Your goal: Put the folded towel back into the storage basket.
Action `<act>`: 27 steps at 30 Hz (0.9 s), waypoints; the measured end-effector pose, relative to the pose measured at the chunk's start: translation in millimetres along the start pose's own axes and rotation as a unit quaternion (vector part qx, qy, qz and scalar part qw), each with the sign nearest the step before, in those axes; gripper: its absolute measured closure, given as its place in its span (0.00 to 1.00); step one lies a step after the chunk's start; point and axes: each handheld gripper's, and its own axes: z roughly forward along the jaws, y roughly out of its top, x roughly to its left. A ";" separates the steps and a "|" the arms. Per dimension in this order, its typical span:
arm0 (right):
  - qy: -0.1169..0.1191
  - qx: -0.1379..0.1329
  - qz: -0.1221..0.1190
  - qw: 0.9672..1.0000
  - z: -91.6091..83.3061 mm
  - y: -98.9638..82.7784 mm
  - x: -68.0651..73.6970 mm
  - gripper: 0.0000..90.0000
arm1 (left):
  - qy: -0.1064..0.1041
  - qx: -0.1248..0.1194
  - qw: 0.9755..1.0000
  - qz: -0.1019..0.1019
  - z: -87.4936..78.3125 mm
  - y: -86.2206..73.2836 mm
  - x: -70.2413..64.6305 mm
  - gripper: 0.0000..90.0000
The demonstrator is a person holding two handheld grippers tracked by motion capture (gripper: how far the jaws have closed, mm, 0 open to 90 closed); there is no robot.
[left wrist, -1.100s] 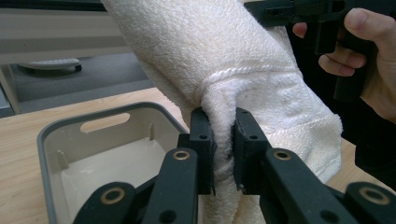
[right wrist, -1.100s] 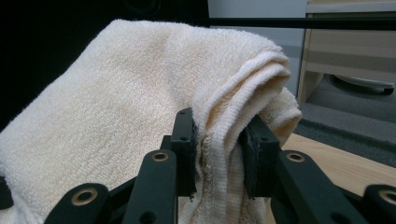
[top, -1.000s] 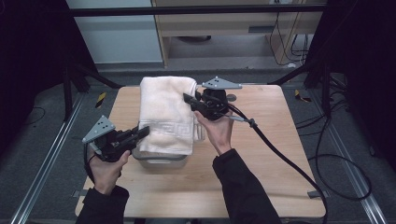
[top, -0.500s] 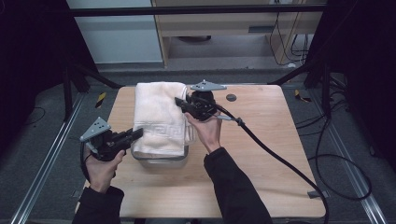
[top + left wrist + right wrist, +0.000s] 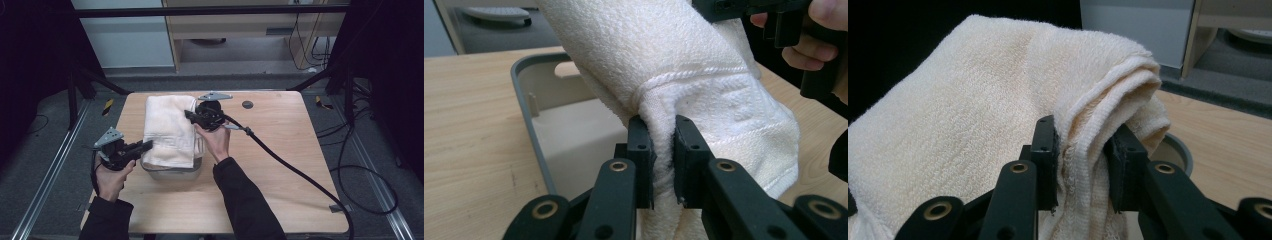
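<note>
The left gripper (image 5: 663, 150) has its jaws pinched narrow on a thick fold at the near edge of the cream towel (image 5: 167, 127). The right gripper (image 5: 1083, 160) clamps the bunched hem at the far end. Since half a second ago the towel has slid toward the table's left edge, and the right gripper has travelled with it, while the left hand (image 5: 111, 175) sits slightly lower. The towel hangs draped over a shallow grey tray (image 5: 526, 110) that rests on the wooden table (image 5: 280, 170). Bare wood lies open to the right of the tray. The towel is looped terry with a woven border band, the tray smooth with rounded corners, and a thick black cable (image 5: 300, 172) trails right.
</note>
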 end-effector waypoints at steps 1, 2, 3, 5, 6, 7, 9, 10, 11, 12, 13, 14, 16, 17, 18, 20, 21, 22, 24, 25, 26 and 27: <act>-0.001 0.003 0.001 1.000 2.0 -1.3 -0.2 0.77 | 0.000 0.000 1.000 0.000 0.0 0.0 0.0 0.88; 0.001 0.004 0.004 1.000 4.5 -3.0 -0.1 0.77 | 0.003 0.006 1.000 -0.003 1.8 -2.7 3.7 0.88; 0.001 0.004 0.004 1.000 4.5 -3.0 -0.1 0.77 | 0.003 0.006 1.000 -0.003 1.8 -2.7 3.7 0.88; 0.000 0.011 0.005 1.000 11.5 -7.6 -1.1 0.77 | 0.008 0.012 1.000 -0.005 4.8 -6.7 8.1 0.88; -0.001 0.013 0.005 1.000 13.6 -8.9 -1.2 0.77 | 0.008 0.012 1.000 -0.005 4.8 -6.7 8.1 0.88; -0.001 0.013 0.005 1.000 13.6 -8.9 -1.2 0.77 | 0.011 0.014 1.000 -0.004 6.1 -8.0 9.4 0.88; -0.003 0.018 0.006 1.000 18.1 -11.6 -1.4 0.77 | 0.015 0.020 1.000 -0.006 8.6 -10.6 11.7 0.88; -0.004 0.022 0.006 1.000 22.0 -14.1 -1.8 0.77 | 0.018 0.026 0.999 -0.007 11.4 -13.5 13.3 0.88; -0.005 0.024 0.006 1.000 23.4 -15.2 -2.0 0.77 | 0.021 0.033 0.999 -0.009 15.0 -16.6 14.9 0.88; -0.005 0.024 0.006 1.000 23.4 -15.2 -2.0 0.77 | 0.021 0.033 0.999 -0.009 15.0 -16.6 14.9 0.88; -0.009 0.031 0.005 0.999 27.6 -18.9 -2.8 0.77 | 0.021 0.035 0.999 -0.009 16.3 -17.6 15.2 0.88; -0.010 0.033 0.003 0.999 29.3 -20.3 -3.2 0.77 | 0.024 0.039 0.999 -0.008 18.8 -19.2 15.7 0.88; -0.015 0.038 0.004 0.999 34.3 -24.7 -4.1 0.77 | 0.029 0.046 0.998 -0.008 22.4 -21.2 16.5 0.88; -0.017 0.041 0.004 0.999 36.7 -26.5 -4.5 0.77 | 0.032 0.049 0.998 -0.006 24.0 -22.1 16.5 0.88; -0.018 0.044 0.005 0.999 39.0 -28.3 -5.1 0.77 | 0.034 0.052 0.998 -0.004 25.4 -23.0 16.3 0.88; -0.021 0.049 0.006 0.999 42.9 -31.7 -6.3 0.77 | 0.037 0.056 0.998 -0.002 28.2 -25.0 16.2 0.88; -0.023 0.051 0.004 0.998 44.6 -33.3 -6.5 0.77 | 0.038 0.058 0.998 -0.002 29.6 -25.8 16.6 0.88; -0.026 0.053 0.002 0.998 45.9 -34.6 -6.8 0.77 | 0.039 0.060 0.997 -0.002 30.9 -26.7 17.0 0.88; -0.027 0.057 0.003 0.998 48.1 -36.5 -7.5 0.77 | 0.042 0.063 0.997 -0.002 33.4 -28.2 17.5 0.88; -0.029 0.058 0.002 0.998 48.9 -37.3 -7.8 0.77 | 0.043 0.063 0.997 -0.002 34.5 -28.6 17.5 0.88; -0.030 0.058 0.000 0.998 49.8 -38.1 -8.0 0.77 | 0.043 0.064 0.997 -0.001 35.2 -28.8 17.6 0.88; -0.032 0.059 -0.002 0.998 50.4 -38.7 -8.4 0.77 | 0.045 0.065 0.997 -0.001 36.6 -29.1 17.5 0.88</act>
